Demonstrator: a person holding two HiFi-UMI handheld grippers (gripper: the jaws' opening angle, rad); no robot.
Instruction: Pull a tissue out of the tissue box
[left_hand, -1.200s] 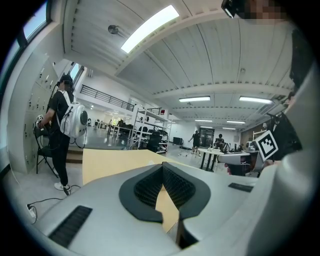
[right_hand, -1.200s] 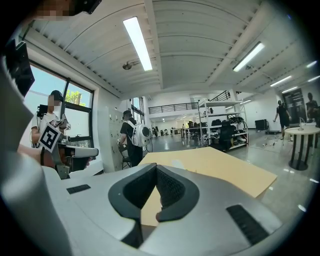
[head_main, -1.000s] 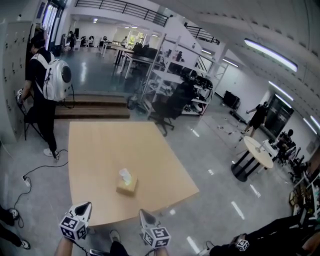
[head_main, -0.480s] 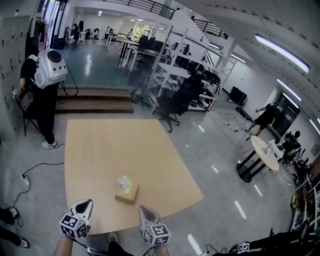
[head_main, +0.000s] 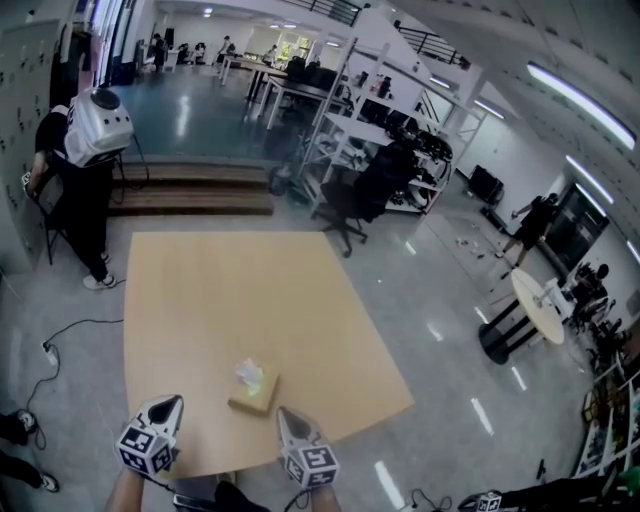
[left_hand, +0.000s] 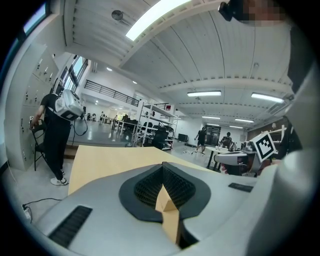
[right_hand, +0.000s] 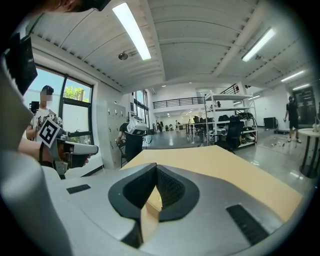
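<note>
A tan tissue box (head_main: 254, 392) with a white tissue (head_main: 247, 371) poking from its top sits on a light wooden table (head_main: 230, 290), close to the edge nearest the camera. Two hand-held grippers hover over that near edge: the left tongs (head_main: 170, 405) are off to the box's left and the right tongs (head_main: 287, 418) are just beside its right corner, neither touching it. Both are closed, with nothing between their jaws.
</note>
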